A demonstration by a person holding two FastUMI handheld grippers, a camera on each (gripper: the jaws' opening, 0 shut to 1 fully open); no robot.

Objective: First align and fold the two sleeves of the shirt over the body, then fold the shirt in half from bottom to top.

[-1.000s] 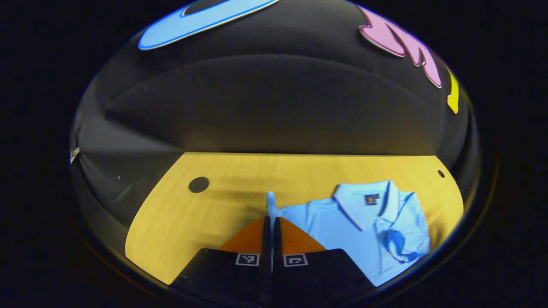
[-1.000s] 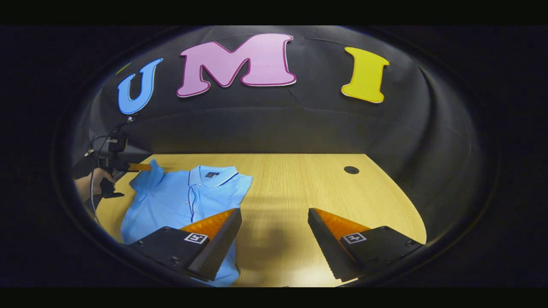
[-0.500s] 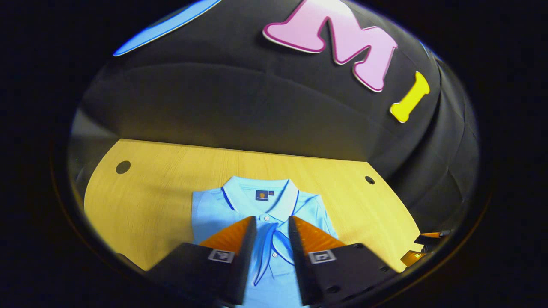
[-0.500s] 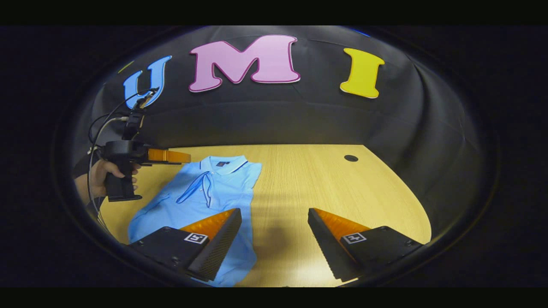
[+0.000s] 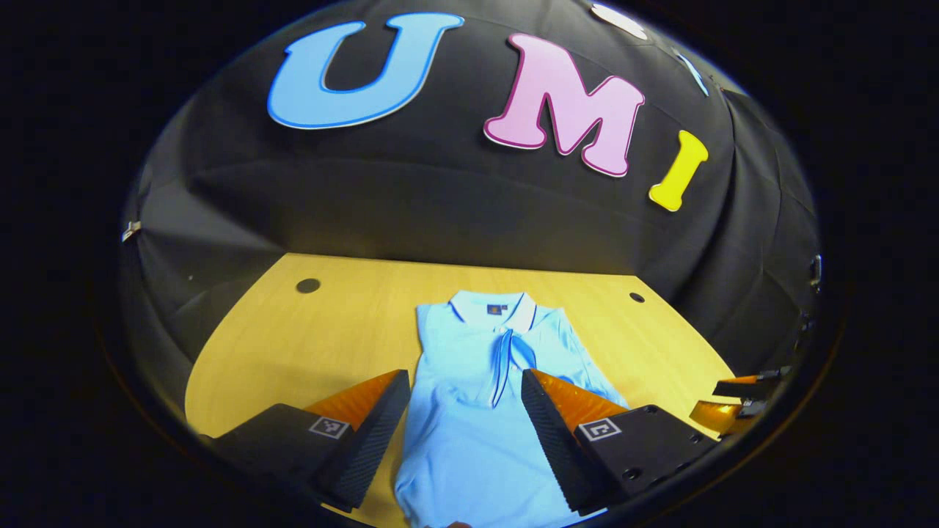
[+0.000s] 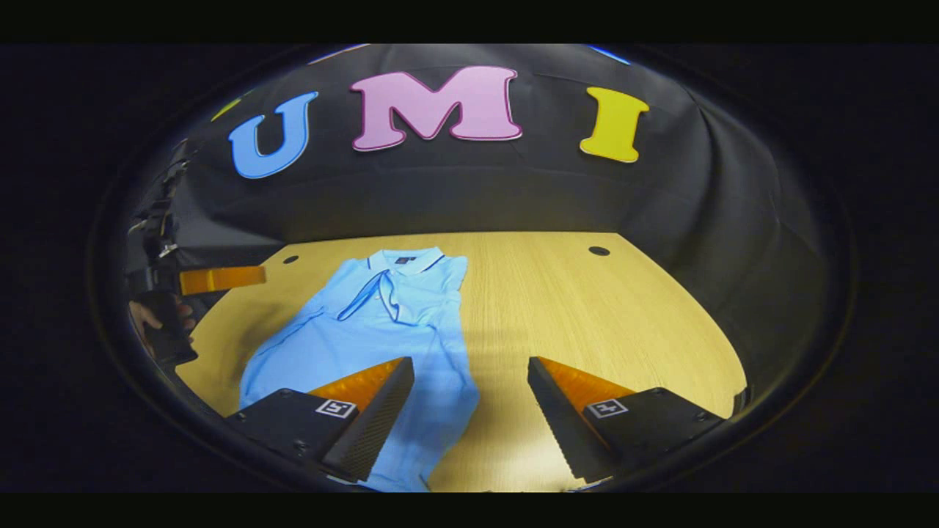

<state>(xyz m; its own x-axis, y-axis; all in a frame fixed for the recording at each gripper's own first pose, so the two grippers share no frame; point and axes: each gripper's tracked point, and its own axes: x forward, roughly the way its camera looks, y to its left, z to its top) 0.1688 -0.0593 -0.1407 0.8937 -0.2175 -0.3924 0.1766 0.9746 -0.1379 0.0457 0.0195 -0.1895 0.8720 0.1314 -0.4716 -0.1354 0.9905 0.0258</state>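
Shirt [image 5: 469, 433] was laid flat on table [image 5: 293, 345], sleeves folded in; left gripper [image 5: 465, 418] and right gripper [image 6: 470, 407] were held released above it.

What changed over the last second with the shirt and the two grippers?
The left gripper, shut on the sleeve a second ago, let it go: the sleeve now lies folded over the shirt, and the gripper is open and drawn back toward the hem. The right gripper stayed open, holding nothing. The shirt stayed flat on the table.
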